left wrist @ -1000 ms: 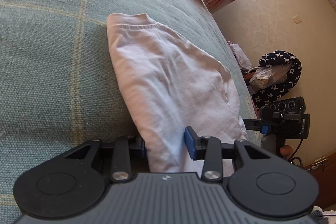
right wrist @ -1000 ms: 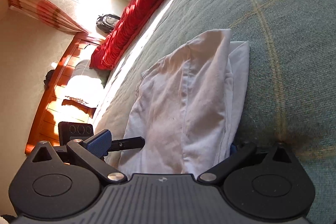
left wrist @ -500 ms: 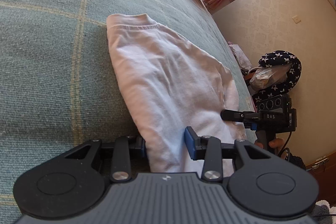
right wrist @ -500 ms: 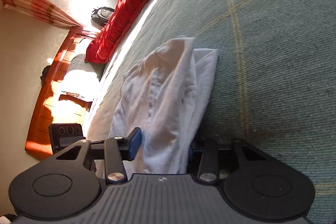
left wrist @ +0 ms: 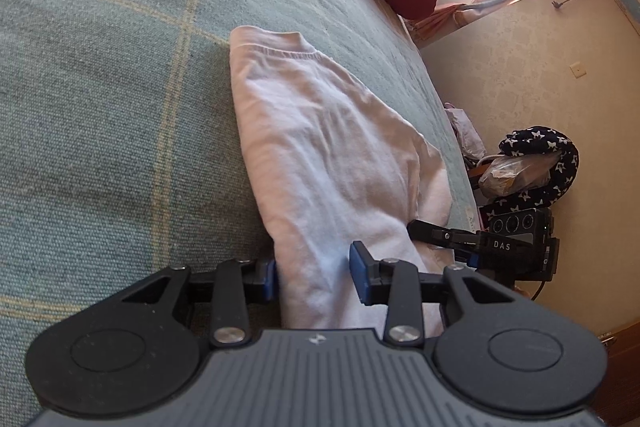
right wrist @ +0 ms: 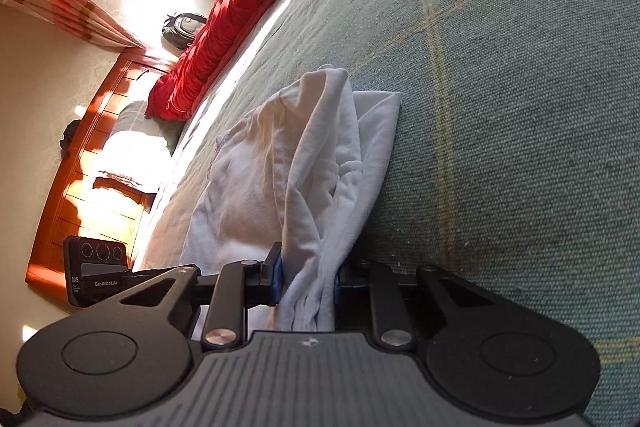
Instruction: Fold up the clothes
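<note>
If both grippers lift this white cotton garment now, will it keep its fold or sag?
Probably sags: the white cotton garment lies limp and creased on the green blanket. It looks light. Layers bunch loosely between the right gripper fingers, so the fold may slip apart.

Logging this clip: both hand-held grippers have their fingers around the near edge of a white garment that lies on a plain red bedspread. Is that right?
Not quite: the bedspread is green with thin yellow check lines, not plain red; the red thing is bedding at the far side. Both wrist views show this. The left hand-held gripper and right hand-held gripper do have their fingers around the white garment at its near edge.
</note>
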`<act>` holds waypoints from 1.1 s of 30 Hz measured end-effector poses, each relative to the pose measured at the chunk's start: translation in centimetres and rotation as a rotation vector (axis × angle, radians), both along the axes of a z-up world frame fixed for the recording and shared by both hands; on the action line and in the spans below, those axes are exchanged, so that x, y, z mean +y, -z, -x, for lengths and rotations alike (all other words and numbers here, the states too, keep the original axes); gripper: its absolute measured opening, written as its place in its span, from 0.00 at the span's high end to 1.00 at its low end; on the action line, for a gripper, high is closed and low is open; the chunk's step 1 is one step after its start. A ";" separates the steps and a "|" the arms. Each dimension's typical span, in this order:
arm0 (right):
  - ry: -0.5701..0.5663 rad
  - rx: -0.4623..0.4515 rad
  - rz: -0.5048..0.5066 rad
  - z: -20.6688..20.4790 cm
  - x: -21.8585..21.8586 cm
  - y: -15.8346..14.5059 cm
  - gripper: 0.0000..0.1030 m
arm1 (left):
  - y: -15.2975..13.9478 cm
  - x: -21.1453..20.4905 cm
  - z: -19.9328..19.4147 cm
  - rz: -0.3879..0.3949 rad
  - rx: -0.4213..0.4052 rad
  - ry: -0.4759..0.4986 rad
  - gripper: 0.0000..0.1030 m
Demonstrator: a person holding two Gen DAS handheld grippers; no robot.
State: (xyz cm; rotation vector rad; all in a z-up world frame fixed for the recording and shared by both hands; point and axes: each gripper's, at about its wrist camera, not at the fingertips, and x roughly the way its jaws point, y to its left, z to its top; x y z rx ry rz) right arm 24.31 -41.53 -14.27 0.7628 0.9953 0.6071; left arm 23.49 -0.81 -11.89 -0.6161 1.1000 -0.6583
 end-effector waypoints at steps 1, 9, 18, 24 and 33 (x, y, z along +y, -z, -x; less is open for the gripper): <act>0.004 -0.001 0.004 0.0 0.1 -0.1 0.78 | 0.1 -0.1 -0.1 -0.008 0.003 -0.006 0.67; 0.055 -0.041 0.105 1.2 1.5 -1.8 0.78 | -1.0 -1.1 0.5 -0.049 -0.027 -0.042 0.75; 0.067 -0.126 0.156 3.4 3.7 -6.2 0.74 | -4.1 -0.3 1.6 -0.017 -0.119 -0.017 0.82; 0.029 -0.185 0.168 4.2 5.9 -9.8 0.74 | -6.0 1.7 3.1 -0.011 -0.178 -0.038 0.85; -0.100 -0.252 0.195 4.5 13.7 -13.8 0.73 | -9.1 9.5 6.4 -0.029 -0.255 -0.136 0.85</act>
